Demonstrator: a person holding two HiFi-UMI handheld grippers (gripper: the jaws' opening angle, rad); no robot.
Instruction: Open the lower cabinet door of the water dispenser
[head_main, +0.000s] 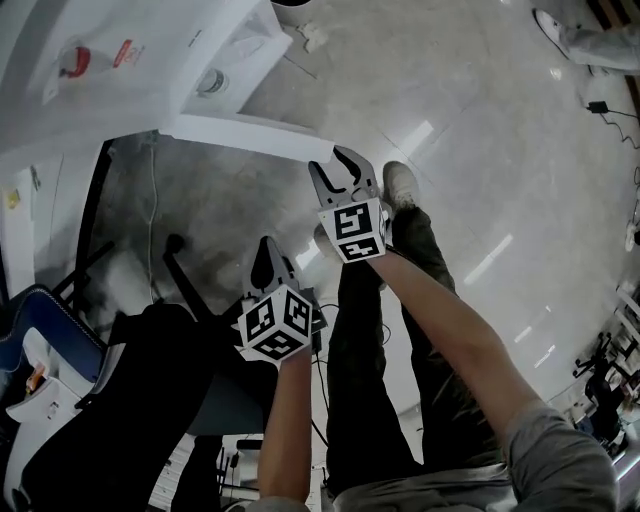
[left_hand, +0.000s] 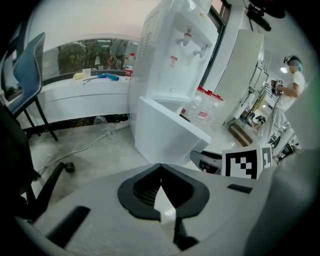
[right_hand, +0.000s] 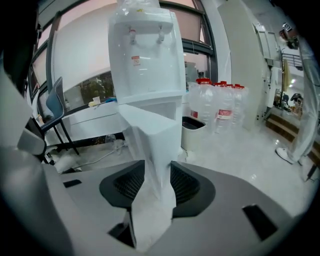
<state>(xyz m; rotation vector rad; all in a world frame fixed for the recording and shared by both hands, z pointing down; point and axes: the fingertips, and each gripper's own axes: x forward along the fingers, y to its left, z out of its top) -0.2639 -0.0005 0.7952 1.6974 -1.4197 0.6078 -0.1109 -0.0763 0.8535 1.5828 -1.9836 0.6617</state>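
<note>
Two grippers in play, and the water dispenser (right_hand: 147, 55) is dead ahead, a tall white unit standing on the pale floor (right_hand: 240, 155) by the window ledge (left_hand: 75, 92). Up top there are two small taps (right_hand: 161, 35) over a recessed bay with a red label. Below that is the lower cabinet door (right_hand: 155, 142), and it is open! It is a plain white panel with no handle I can make out. It is hinged at one side of the cabinet and stands well out from the front, its free edge pointing back toward the person. From the head view it reads as a long white strip jutting out from the base of the unit over the floor.

Right gripper (right_hand: 157, 167): jaws apart, a clear gap between the dark ribbed pads, and the door's free edge lines up right in that gap. From above, the tips sit just at the end of the door, but I can't see either pad pressing on it.

Left gripper (left_hand: 160, 175): jaws closed together, tips meeting, nothing between them. It is nearer the person than the right one and well back from the door.

On the dispenser's far side from the ledge stands a row of big water jugs (right_hand: 220, 107) with red caps, a white bin (right_hand: 192, 137) just in front of them. An office chair (left_hand: 27, 70) sits off on the left gripper's side, and a cable (left_hand: 85, 145) trails across the floor below the ledge.
</note>
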